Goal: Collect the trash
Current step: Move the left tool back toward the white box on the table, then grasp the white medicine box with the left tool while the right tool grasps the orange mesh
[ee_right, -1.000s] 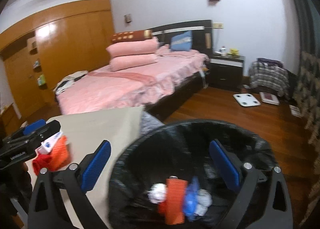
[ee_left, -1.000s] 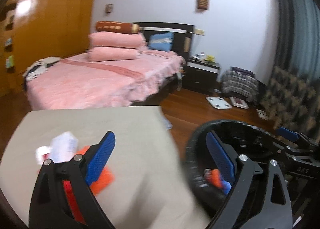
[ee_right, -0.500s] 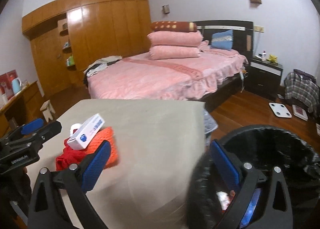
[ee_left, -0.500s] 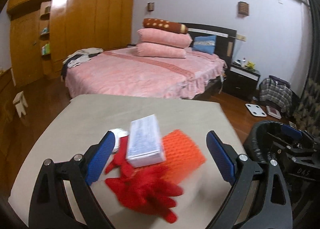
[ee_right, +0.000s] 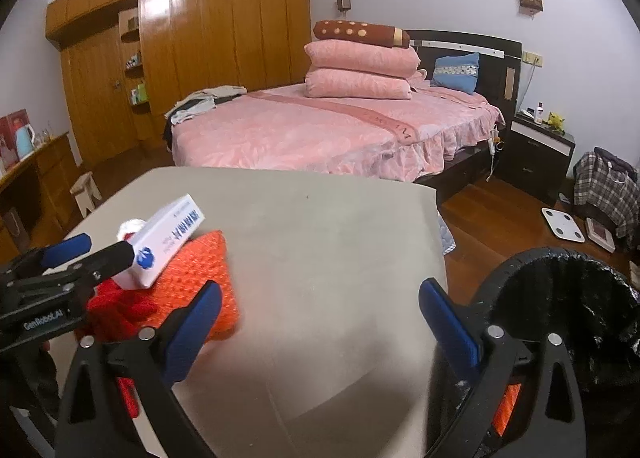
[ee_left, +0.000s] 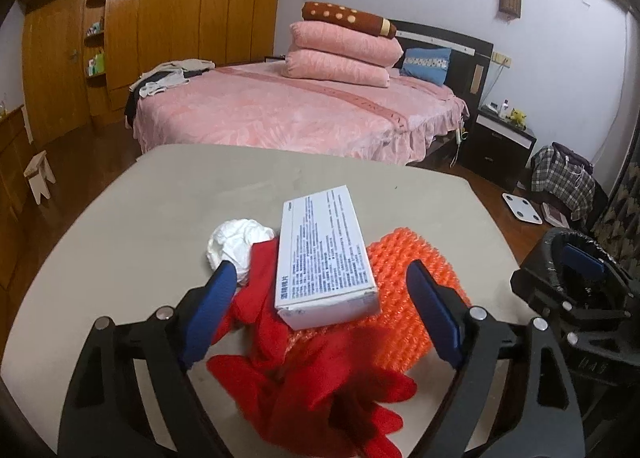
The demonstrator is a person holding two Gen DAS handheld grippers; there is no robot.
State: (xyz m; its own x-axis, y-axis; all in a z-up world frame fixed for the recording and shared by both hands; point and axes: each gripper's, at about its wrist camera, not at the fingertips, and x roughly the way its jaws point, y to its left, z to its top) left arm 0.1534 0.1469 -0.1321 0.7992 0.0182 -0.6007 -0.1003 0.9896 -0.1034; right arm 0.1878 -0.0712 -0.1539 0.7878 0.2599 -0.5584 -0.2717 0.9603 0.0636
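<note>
A pile of trash lies on the beige table (ee_left: pixel 160 198): a white printed box (ee_left: pixel 324 254) on top of orange bubble wrap (ee_left: pixel 404 290), a red glove (ee_left: pixel 316 382) and a crumpled white paper (ee_left: pixel 236 242). My left gripper (ee_left: pixel 320 278) hovers at the pile with the box between its blue fingers; the jaws are closing and the pads do not touch it. My right gripper (ee_right: pixel 320 292) stands open over bare table, right of the box (ee_right: pixel 164 242) and bubble wrap (ee_right: pixel 200 282). The black-lined bin (ee_right: pixel 568 298) stands at the table's right.
A pink bed (ee_left: pixel 300 114) with stacked pillows fills the room behind the table. A wooden wardrobe (ee_right: pixel 200 38) lines the left wall. A small stool (ee_left: pixel 38 174), a dark nightstand (ee_right: pixel 540 150), a white scale (ee_right: pixel 562 224) and a plaid bag (ee_right: pixel 604 186) stand on the wooden floor.
Both views swung left from the bin to the table. The left gripper came up to the trash pile and its jaws narrowed a little. The right gripper left the bin's mouth for the table.
</note>
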